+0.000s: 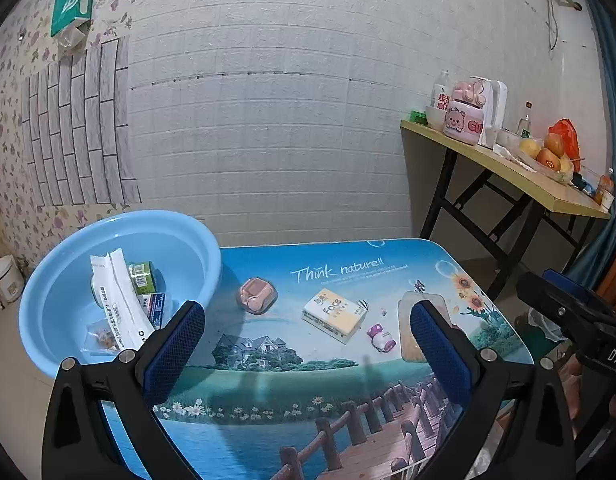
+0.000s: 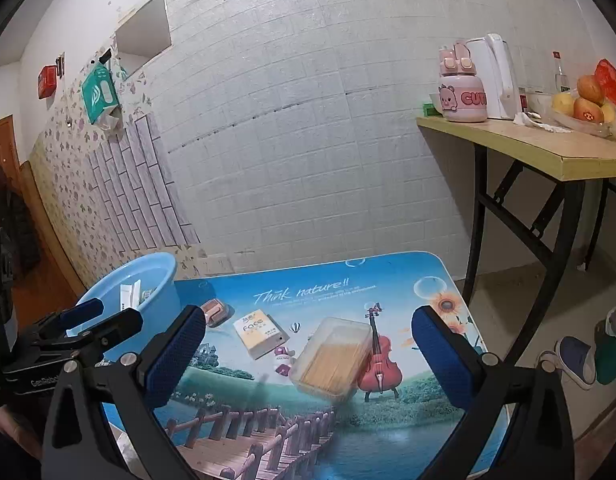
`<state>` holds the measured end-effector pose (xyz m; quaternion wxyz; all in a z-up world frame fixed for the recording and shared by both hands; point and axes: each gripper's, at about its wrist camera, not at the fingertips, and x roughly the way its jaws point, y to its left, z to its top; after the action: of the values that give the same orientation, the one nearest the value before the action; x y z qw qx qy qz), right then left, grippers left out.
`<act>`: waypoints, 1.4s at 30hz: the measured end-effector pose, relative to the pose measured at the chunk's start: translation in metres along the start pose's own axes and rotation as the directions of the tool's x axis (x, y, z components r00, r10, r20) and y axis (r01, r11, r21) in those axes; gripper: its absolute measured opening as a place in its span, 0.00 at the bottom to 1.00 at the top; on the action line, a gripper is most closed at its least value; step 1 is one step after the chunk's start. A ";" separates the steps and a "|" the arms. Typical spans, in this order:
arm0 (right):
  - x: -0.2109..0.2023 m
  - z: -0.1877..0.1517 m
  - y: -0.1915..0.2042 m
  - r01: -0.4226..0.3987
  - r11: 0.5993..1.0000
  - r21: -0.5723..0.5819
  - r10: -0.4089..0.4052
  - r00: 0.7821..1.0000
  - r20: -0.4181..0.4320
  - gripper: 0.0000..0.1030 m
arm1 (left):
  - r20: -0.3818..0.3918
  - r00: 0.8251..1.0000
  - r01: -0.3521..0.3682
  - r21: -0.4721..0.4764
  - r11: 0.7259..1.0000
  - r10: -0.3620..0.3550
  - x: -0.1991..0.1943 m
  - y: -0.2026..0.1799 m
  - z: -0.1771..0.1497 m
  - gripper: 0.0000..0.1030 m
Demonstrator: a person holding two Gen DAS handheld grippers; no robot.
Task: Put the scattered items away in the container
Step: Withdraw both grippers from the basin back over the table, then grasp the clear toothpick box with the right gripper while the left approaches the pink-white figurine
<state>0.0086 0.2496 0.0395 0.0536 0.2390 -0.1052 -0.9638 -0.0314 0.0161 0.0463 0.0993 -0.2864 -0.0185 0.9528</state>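
A light blue basin stands at the table's left end and holds a white packet, a green box and other small items. On the printed table lie a pink case, a "face" tissue pack, a small pink-and-white toy and a clear box of toothpicks. My left gripper is open and empty above the table's near side. My right gripper is open and empty, with the toothpick box lying ahead between its fingers.
The basin also shows in the right wrist view. A folding side table at the right carries a pink bottle, a kettle and fruit. Shoes lie on the floor at the right. A brick-pattern wall runs behind.
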 end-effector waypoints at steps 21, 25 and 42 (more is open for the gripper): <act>0.008 -0.006 -0.003 -0.001 1.000 0.010 0.001 0.999 -0.036 1.00 | -0.021 1.000 0.020 0.001 1.000 -0.020 0.006 -0.003 -0.005 1.00; 0.009 -0.008 -0.005 0.007 1.000 0.004 -0.006 0.999 -0.043 1.00 | -0.026 0.999 0.023 0.010 1.000 -0.022 0.008 -0.007 -0.008 1.00; 0.037 -0.029 -0.017 0.045 0.999 -0.005 -0.045 0.987 -0.153 1.00 | -0.109 0.993 0.037 0.011 0.999 -0.035 0.034 -0.010 -0.027 1.00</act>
<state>-0.0111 0.2552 -0.0062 0.0399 0.3145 -0.0946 -0.9437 -0.0424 0.0324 0.0068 0.1192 -0.3366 -0.0119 0.9340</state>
